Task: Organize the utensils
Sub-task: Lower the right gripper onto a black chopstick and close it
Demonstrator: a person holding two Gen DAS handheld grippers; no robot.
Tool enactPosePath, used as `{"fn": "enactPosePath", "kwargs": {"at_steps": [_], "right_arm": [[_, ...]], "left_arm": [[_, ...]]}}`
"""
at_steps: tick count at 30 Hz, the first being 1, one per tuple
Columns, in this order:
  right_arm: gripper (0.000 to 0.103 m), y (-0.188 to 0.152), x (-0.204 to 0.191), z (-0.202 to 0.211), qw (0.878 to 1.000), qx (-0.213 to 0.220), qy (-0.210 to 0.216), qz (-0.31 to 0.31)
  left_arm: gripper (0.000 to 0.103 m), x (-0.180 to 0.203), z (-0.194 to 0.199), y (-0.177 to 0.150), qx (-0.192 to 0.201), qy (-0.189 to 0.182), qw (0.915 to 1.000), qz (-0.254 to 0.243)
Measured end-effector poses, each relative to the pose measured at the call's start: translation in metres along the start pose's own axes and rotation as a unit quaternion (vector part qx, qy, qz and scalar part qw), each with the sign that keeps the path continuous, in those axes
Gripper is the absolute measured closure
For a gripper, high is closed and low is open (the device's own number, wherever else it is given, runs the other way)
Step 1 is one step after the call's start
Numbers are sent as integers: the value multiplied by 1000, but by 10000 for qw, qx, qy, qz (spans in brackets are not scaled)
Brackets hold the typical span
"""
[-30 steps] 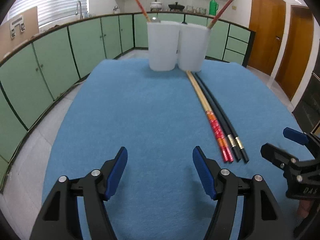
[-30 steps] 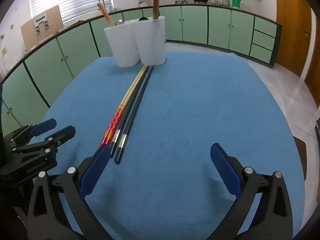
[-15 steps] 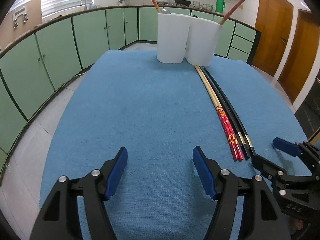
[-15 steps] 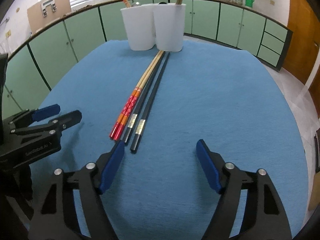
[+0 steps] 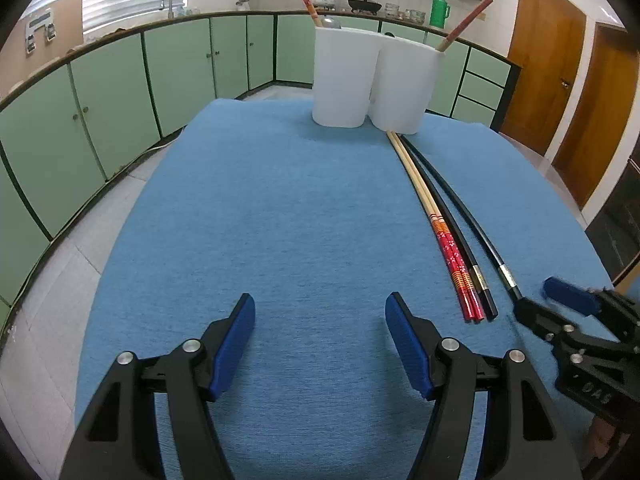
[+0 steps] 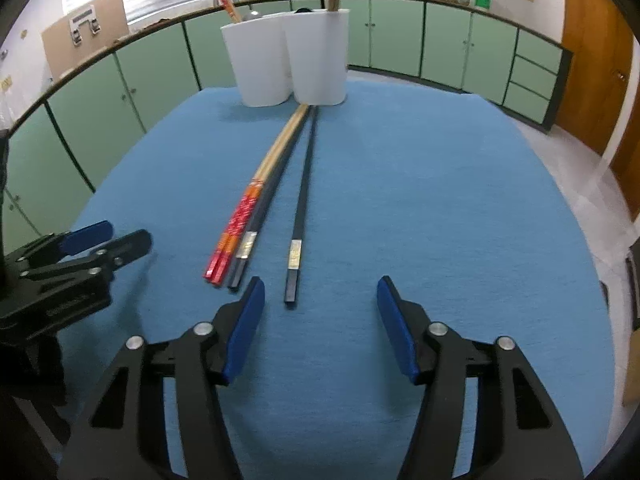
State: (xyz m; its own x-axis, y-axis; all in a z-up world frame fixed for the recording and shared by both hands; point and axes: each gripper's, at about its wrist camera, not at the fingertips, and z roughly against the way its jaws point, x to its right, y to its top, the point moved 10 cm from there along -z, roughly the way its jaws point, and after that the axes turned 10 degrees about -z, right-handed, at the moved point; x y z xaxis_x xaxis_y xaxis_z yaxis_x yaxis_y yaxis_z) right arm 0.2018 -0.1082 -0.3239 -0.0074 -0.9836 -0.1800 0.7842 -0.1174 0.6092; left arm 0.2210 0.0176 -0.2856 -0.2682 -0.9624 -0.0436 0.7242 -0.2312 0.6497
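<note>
At the far left of the right wrist view, the left gripper [image 6: 108, 242] is seen low over the blue cloth [image 6: 440, 200], its jaws held apart with nothing between them. In its own view the same gripper [image 5: 320, 334] is shown with only bare cloth between the blue pads [image 5: 236, 340]. Just to its right, a pair of red-ended wooden chopsticks [image 6: 240, 220] is laid lengthwise on the cloth, with a black chopstick [image 6: 256, 220] touching it. A second black chopstick [image 6: 300, 204] is set slightly apart on the right, its far tip converging with the others at the foot of two white holders [image 6: 288, 60] at the cloth's far edge. One red-ended chopstick is stood in each holder. Further right, the right gripper [image 6: 320, 328] is held over the near end of the separate black chopstick; its jaws are closing, and that end is placed just ahead of the left pad, not yet pressed.
</note>
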Motion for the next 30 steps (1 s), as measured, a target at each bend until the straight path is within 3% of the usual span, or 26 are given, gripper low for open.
{"fn": "enactPosePath", "kwargs": {"at_steps": [2, 7, 8, 19, 30], "right_arm": [[57, -1, -3, -3, 10000, -24, -34, 49], [95, 1, -7, -5, 9999, -50, 76, 41], [97, 0, -8, -5, 9999, -59, 114, 61], [97, 4, 17, 1, 10000, 12, -53, -54], [97, 6, 38, 1, 9998, 53, -72, -201]], "left_arm": [[36, 0, 1, 0, 18, -6, 10000, -10], [36, 4, 0, -1, -14, -4, 9999, -105], [36, 5, 0, -1, -21, -15, 9999, -114], [36, 48, -4, 3, -112, -492, 9984, -235], [36, 63, -12, 8, -186, -368, 9980, -485]]}}
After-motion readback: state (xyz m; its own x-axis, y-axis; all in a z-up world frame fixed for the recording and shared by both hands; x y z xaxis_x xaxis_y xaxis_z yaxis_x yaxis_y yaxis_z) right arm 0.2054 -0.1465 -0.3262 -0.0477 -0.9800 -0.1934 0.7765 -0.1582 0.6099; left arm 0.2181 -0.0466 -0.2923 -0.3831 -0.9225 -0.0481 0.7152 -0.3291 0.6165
